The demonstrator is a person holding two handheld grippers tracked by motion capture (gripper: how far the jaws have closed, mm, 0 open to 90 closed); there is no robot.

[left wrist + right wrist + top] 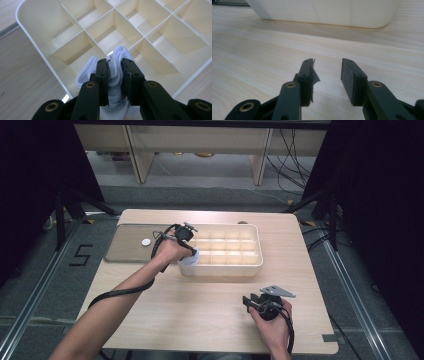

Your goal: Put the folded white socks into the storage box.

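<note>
A white rolled sock (117,52) is pinched between the jaws of my left gripper (115,62), which is shut on it. The sock hangs over the near left corner cell of a cream divided box (30,32). In the high view the left gripper (186,242) sits at the left end of the box (260,254), with the sock (189,258) showing white just below it. My right gripper (327,62) is open with nothing between its jaws, low over the wooden table and facing the box's side wall (324,11). From above, the right gripper (250,302) is near the table's front right.
A grey flat tray (125,251) lies left of the box and carries a small white disc (145,241). Bare wooden table (200,310) spreads between the box and the front edge. The box's other cells look unfilled.
</note>
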